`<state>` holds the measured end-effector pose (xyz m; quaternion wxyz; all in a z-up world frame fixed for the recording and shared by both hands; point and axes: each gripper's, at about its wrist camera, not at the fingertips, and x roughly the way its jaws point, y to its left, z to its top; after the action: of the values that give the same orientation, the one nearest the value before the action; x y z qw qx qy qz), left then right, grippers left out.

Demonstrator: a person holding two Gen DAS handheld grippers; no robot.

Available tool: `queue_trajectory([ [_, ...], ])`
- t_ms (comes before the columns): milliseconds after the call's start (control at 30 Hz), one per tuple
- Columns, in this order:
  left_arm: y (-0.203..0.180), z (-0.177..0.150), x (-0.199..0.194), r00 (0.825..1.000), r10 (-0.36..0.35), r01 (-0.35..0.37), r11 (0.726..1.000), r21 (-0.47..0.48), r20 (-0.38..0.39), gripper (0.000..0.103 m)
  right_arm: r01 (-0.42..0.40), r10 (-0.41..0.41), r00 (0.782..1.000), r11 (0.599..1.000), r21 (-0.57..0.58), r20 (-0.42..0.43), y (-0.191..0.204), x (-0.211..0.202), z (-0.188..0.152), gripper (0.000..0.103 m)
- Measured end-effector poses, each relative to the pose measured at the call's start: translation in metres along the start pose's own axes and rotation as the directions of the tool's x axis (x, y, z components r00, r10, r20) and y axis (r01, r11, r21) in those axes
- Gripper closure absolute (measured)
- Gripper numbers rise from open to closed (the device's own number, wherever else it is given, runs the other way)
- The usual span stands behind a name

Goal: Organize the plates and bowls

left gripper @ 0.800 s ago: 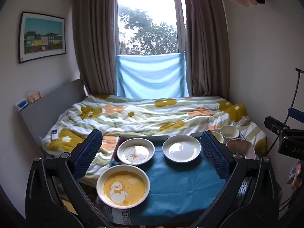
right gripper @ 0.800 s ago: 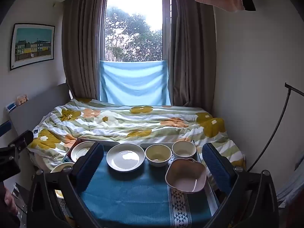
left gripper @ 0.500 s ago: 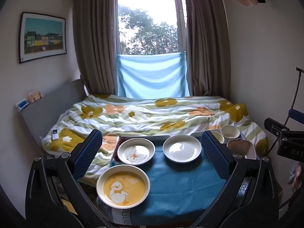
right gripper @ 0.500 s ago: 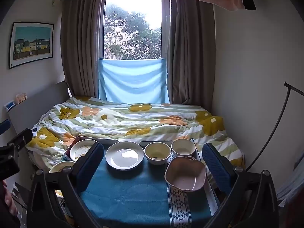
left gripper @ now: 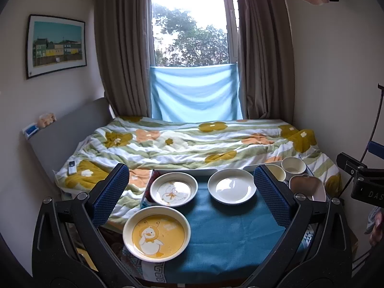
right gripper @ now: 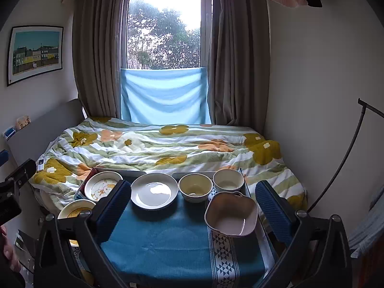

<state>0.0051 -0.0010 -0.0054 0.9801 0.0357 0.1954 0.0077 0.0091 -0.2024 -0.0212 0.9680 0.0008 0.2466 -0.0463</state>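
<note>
Tongs, left gripper and right gripper, are held released above plates at 11 o'clock, probably for choosing.

Home bedroom, seen from my wrists.
Floral duvet on bed, brown curtains flanking window, framed print on wall.
</note>
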Motion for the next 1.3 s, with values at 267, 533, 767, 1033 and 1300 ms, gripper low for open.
queue_trajectory([
  [267, 0.0012, 0.0021, 0.0030, 1.000, 0.008, -0.008, 1.000, -0.004, -0.011, 0.000, 0.001, -0.001, 1.000, 1.000, 0.000, 0.001, 0.0005, -0.0001, -0.0014, 0.000],
  [533, 0.0014, -0.0001, 0.0015, 1.000, -0.004, 0.004, 1.000, -0.003, -0.017, 0.000, 0.003, -0.003, 1.000, 1.000, -0.004, -0.004, -0.0001, -0.0010, -0.0031, 0.000],
  [767, 0.0008, -0.0023, -0.0004, 1.000, -0.003, 0.003, 1.000, 0.001, -0.013, 0.000, 0.006, -0.006, 1.000, 1.000, -0.008, -0.003, 0.0000, -0.0016, -0.0037, 0.000],
  [1033, 0.0004, -0.0032, -0.0020, 1.000, 0.011, -0.011, 1.000, 0.002, -0.014, 0.000, 0.003, -0.003, 1.000, 1.000, -0.002, -0.004, -0.0011, -0.0028, -0.0040, 0.000],
  [1300, -0.0014, 0.0000, -0.0040, 1.000, 0.003, -0.003, 1.000, 0.011, -0.008, 0.000, 0.001, -0.001, 1.000, 1.000, 0.001, -0.002, 0.0000, -0.0062, -0.0034, 0.000],
])
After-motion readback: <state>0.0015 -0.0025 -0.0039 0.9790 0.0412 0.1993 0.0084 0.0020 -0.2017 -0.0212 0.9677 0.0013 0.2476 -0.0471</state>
